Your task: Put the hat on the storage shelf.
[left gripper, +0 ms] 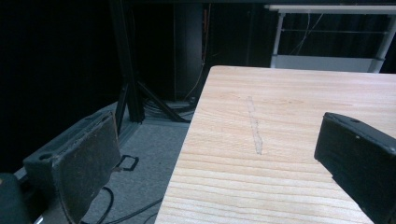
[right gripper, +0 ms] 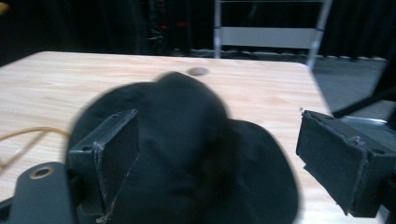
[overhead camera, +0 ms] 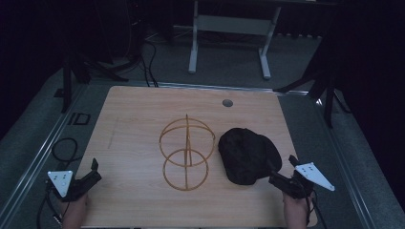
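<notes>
Item 1, black hat (overhead camera: 248,155): soft, matte dark fabric, rounded crown with a floppy brim, lying on the wooden table (overhead camera: 138,114) right of centre in the high view, its long axis running from upper left to lower right of the frame. Item 2, wire hat stand (overhead camera: 186,153): thin golden-brown rod, 2 hoops joined by a central upright and curved ribs, standing at frame centre just left of the hat, apparently not touching it. Item 3, right gripper (overhead camera: 278,172): lower right of the high view, jaws spread apart and empty, pointed up and left at the hat's near brim; in the right gripper view the hat (right gripper: 187,149) sits low in the frame between and just beyond the 2 black padded jaws, blurred. Item 4, left gripper (overhead camera: 91,172): lower left of the high view, jaws parted, holding nothing, well apart from both hat and stand; its own view looks along bare pale woodgrain (left gripper: 280,140) at the table's corner. Judgement: the right gripper is much the nearer to the hat, so any grasp of the brim likely falls to it. Table surface: light laminate with a round grommet hole (overhead camera: 228,102) toward the upper edge.
</notes>
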Demonstrator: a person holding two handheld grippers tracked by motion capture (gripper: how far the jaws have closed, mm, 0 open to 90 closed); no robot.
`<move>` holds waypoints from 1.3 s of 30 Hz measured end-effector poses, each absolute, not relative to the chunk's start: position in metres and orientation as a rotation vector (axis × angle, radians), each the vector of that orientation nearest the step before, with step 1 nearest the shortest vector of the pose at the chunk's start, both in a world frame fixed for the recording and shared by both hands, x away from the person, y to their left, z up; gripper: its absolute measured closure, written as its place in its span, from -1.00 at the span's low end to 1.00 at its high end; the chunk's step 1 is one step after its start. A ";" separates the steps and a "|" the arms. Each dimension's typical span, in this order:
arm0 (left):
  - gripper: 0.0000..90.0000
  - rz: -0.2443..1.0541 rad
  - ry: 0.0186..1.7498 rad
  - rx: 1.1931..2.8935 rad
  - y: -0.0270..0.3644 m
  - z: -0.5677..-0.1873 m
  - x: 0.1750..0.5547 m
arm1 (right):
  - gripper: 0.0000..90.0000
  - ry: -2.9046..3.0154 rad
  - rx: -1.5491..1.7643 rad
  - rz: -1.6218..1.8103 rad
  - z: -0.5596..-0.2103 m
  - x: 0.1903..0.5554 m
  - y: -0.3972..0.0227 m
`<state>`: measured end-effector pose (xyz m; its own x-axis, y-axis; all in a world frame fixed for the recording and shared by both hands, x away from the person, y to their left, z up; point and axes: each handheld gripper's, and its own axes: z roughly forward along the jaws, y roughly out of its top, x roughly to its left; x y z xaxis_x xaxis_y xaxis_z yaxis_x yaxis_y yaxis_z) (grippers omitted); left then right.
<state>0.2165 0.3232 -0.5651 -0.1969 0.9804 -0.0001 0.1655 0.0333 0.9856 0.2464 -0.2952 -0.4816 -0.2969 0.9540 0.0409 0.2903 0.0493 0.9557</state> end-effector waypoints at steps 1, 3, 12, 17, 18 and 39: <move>-0.99 1.256 1.490 1.222 0.323 -0.565 0.216 | -0.71 1.677 1.254 1.278 -0.480 0.247 -0.290; -0.99 1.255 1.490 1.221 0.323 -0.565 0.216 | -0.71 1.707 1.226 1.287 -0.478 0.249 -0.281; -0.99 1.252 1.490 1.222 0.323 -0.565 0.216 | -0.77 1.781 1.213 1.255 -0.489 0.257 -0.254; -0.99 1.246 1.489 1.223 0.323 -0.565 0.216 | -0.77 1.771 1.218 1.154 -0.500 0.264 -0.243; -0.99 1.246 1.489 1.223 0.323 -0.565 0.216 | -0.77 1.790 1.220 1.130 -0.502 0.267 -0.241; -0.99 1.247 1.489 1.223 0.323 -0.565 0.216 | 0.07 1.798 1.225 0.909 -0.522 0.275 -0.245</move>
